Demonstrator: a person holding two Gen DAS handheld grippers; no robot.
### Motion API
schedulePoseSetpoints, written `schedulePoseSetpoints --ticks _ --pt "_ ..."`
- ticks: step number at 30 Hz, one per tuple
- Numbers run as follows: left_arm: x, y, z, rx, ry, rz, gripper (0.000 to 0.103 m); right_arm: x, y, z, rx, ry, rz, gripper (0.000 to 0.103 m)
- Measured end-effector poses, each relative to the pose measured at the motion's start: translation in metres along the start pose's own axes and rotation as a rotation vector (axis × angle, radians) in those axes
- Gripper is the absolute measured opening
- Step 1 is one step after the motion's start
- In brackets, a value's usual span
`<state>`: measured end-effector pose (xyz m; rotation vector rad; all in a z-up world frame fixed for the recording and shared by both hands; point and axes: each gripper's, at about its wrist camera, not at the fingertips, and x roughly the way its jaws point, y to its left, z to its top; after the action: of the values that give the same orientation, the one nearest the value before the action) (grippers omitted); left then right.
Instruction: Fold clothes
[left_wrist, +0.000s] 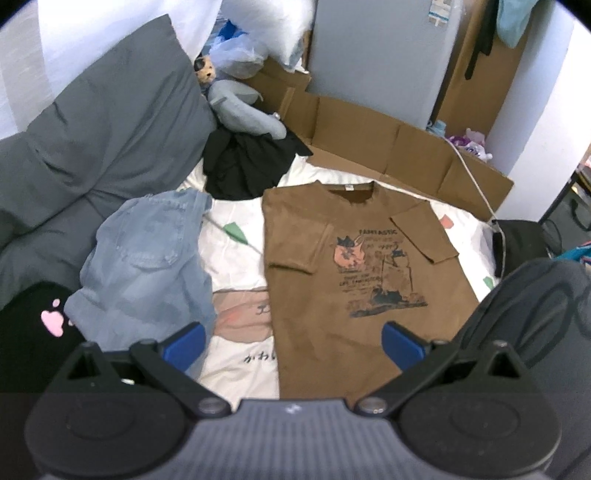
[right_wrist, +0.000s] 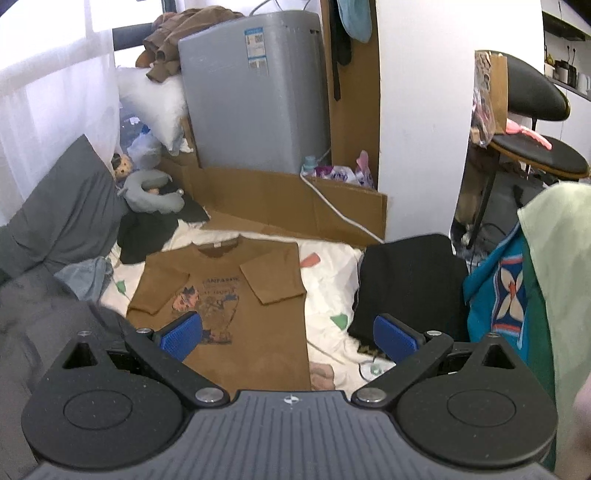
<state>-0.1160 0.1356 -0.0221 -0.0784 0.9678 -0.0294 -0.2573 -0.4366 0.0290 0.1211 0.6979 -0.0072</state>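
Observation:
A brown printed T-shirt (left_wrist: 332, 295) lies flat on the white bedsheet (left_wrist: 236, 266), both sleeves folded in over its front. It also shows in the right wrist view (right_wrist: 266, 317). My left gripper (left_wrist: 293, 345) is open and empty, above the shirt's lower hem. My right gripper (right_wrist: 288, 336) is open and empty, hovering over the shirt's lower right part. Light blue jeans (left_wrist: 147, 266) lie crumpled left of the shirt. A black garment (left_wrist: 243, 166) lies beyond the jeans.
Grey pillows (left_wrist: 92, 140) lie at the left. Flattened cardboard (left_wrist: 388, 147) lines the far side of the bed, with a grey appliance (right_wrist: 255, 96) behind it. A black folded cloth (right_wrist: 406, 284) lies at the bed's right, next to a chair (right_wrist: 535, 147) and hanging clothes (right_wrist: 517, 295).

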Motion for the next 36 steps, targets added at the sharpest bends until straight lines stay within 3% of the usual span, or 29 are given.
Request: schedulePoseSetpoints --ticks 10,20,36 --pt "0.026 0.011 -0.016 -0.019 0.045 0.023 0.103 0.012 -0.016 -0.049 0.019 0.043 -0.071 0.102" --pt "0.081 0.023 -0.034 -0.098 0.099 0.058 0.102 0.05 -0.028 -0.081 0.057 0.092 -0.139 0.102" --pt "0.145 0.041 -0.069 -0.146 0.165 0.101 0.102 0.103 -0.041 -0.132 0.175 0.168 -0.115 0.101"
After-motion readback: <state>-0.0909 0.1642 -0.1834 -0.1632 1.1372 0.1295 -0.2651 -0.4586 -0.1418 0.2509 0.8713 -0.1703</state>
